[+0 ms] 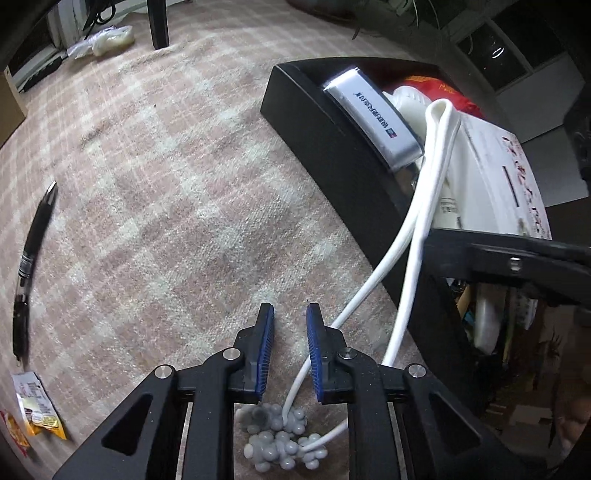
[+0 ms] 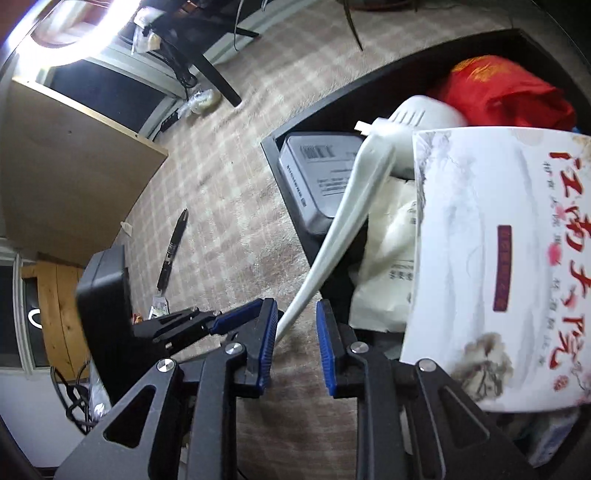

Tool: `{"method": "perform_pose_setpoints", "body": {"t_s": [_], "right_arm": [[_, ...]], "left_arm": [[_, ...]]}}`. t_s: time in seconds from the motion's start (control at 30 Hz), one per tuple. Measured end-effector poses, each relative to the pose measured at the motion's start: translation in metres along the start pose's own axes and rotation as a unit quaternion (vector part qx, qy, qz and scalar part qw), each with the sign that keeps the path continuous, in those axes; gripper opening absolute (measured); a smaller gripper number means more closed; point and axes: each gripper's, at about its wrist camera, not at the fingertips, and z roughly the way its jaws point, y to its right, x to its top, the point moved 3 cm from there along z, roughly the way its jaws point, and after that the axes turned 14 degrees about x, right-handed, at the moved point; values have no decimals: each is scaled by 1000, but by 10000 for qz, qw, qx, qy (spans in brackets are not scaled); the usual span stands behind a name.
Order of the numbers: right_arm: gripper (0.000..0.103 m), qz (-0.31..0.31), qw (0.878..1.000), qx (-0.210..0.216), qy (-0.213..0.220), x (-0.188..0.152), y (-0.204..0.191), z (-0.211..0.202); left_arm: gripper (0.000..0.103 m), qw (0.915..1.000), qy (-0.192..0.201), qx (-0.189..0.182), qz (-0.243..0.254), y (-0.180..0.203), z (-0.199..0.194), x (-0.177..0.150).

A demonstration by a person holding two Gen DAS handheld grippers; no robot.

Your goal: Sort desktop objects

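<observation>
- pink checked tablecloth over desk
- black stand leg at far edge
- wooden board leaning at left

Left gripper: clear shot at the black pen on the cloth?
Probably yes. The pen lies alone on the checked cloth, off to the side of the left gripper, with nothing between; its jaws stand slightly apart, gripping nothing.

We cannot read the small print on the grey tin, which lies ahead of the right tongs, and the white cable covers its corner. Behind the left tongs the cable ends in a blurred heap of pale beads, partly hidden by the tongs' black frame. Far to their left, the snack packets are cut off by the picture's edge.
</observation>
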Motion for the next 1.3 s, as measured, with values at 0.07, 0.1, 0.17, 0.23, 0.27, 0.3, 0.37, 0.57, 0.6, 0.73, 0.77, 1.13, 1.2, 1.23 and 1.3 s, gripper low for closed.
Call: {"method": "perform_pose_setpoints", "body": {"t_s": [0.07, 0.1, 0.17, 0.23, 0.27, 0.3, 0.37, 0.57, 0.6, 0.73, 0.77, 1.13, 1.2, 1.23, 1.3], "right_arm": [[22, -57, 9999, -81, -14, 2, -3, 4], [22, -82, 9999, -100, -12, 2, -4, 4], [22, -122, 9999, -100, -40, 2, -5, 6], [22, -49, 9999, -68, -76, 1, -5, 8], [22, -31, 10000, -41, -85, 0, -5, 7], [22, -26, 9999, -27, -96, -1, -5, 7], [22, -23, 9999, -39, -132, -4, -6, 7], [22, 81, 9996, -71, -275, -9, -3, 22], [22, 72, 9995, -78, -300, -10, -3, 25], [10, 56, 9997, -38, -254, -12, -1, 26], [9, 109, 9996, 91, -242, -12, 1, 24], [7, 38, 9985, 430, 337, -8, -1, -28], [7, 19, 9977, 468, 480, -7, -1, -45], [7, 27, 9972, 500, 560, -7, 1, -56], [7, 68, 9960, 587, 675, -7, 5, -75]], "left_arm": [[14, 10000, 4, -84, 2, 1, -1, -2], [14, 9999, 11, -101, 9, 1, -2, -3], [14, 9997, 6, -237, -43, 1, -5, -5], [14, 9994, 55, -314, -108, -2, -12, -12], [14, 9993, 96, -343, -117, -3, -16, -15], [14, 9992, 119, -366, -106, -4, -19, -15], [18, 9991, 168, -387, -57, -3, -27, -21], [24, 9990, 234, -265, 257, 17, -30, -32], [23, 9990, 210, -259, 282, 21, -27, -27], [22, 9989, 190, -335, 279, 26, -27, -31], [22, 9988, 183, -394, 229, 22, -28, -31], [22, 9979, 483, -430, 87, -1, -63, -41], [22, 9976, 528, -442, 84, -2, -69, -41], [22, 9975, 548, -445, 93, -5, -72, -37], [22, 9973, 581, -442, 99, -4, -76, -36]]}}
